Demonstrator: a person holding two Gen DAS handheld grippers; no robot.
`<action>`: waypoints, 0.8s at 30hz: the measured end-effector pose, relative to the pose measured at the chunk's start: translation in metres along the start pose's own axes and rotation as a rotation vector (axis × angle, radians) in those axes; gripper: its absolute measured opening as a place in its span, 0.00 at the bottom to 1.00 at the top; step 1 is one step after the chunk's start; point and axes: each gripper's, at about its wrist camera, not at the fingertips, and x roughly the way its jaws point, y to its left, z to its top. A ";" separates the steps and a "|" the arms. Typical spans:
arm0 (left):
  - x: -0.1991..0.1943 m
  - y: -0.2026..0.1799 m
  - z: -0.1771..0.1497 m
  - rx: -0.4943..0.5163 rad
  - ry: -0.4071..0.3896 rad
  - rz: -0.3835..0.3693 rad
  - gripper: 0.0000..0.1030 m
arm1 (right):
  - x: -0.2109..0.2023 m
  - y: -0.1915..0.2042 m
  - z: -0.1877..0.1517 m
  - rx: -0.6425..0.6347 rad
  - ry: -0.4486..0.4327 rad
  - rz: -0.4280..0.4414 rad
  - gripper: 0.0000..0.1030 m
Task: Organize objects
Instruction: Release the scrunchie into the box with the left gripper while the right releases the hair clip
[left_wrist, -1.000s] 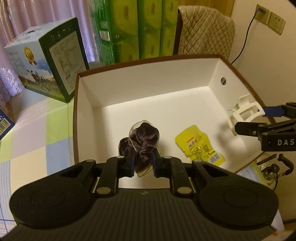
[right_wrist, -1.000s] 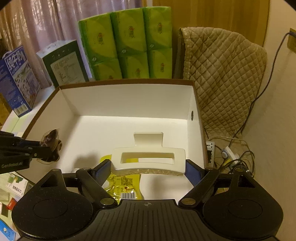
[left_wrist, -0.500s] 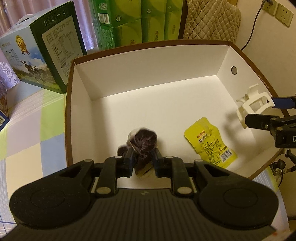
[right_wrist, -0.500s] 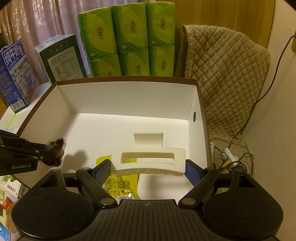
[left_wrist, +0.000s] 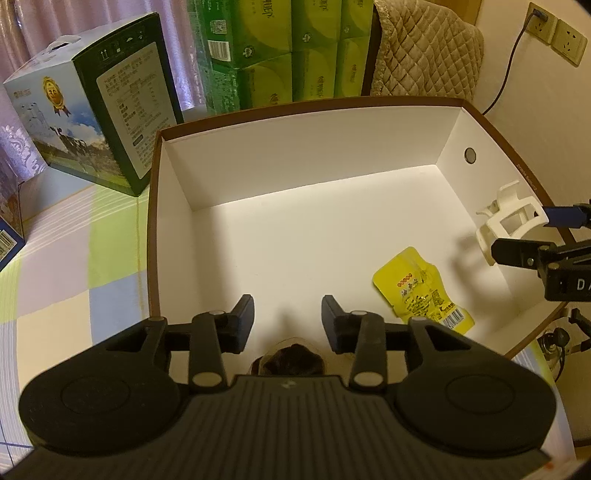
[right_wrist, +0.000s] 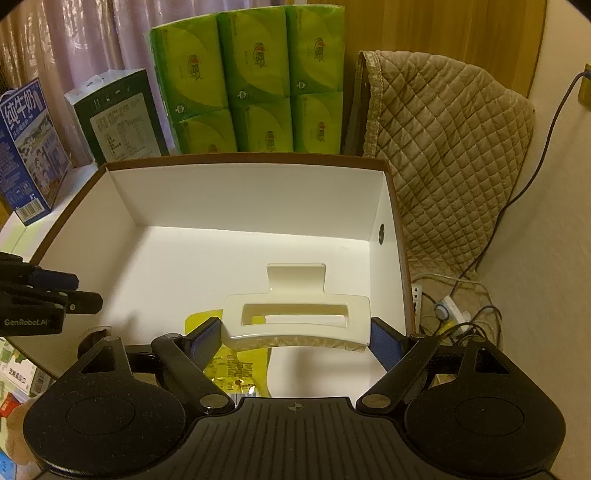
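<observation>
Left wrist view first: the left claw (left_wrist: 287, 314) is spread wide with nothing between its fingers, and the dark scrunchie (left_wrist: 291, 360) sits on the box floor right under it at 6 o'clock, mostly hidden by the claw body — looks released into the box (left_wrist: 295, 122), which makes sense if this is the collecting spot. A yellow sachet (left_wrist: 417, 288) already lies flat on the floor toward 4 o'clock. Over at 3 o'clock the right claw (left_wrist: 517, 230) pokes in above the right wall, carrying the white hair clip (left_wrist: 508, 219). Right wrist view: the right claw is clenched on the hair clip by its two ends — long side across the fingers, so it hangs level above the near right part of the box. I'd guess it's next to be dropped in, beside the sachet.
</observation>
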 end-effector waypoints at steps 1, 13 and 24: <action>0.000 0.000 0.000 -0.001 -0.001 0.001 0.37 | 0.001 0.000 0.000 -0.001 0.001 -0.002 0.79; 0.000 0.001 0.001 0.001 0.000 0.004 0.39 | 0.012 -0.003 0.005 -0.015 0.001 -0.036 0.79; -0.001 0.004 0.004 -0.007 -0.008 0.004 0.47 | 0.015 -0.008 0.016 0.034 -0.030 -0.030 0.79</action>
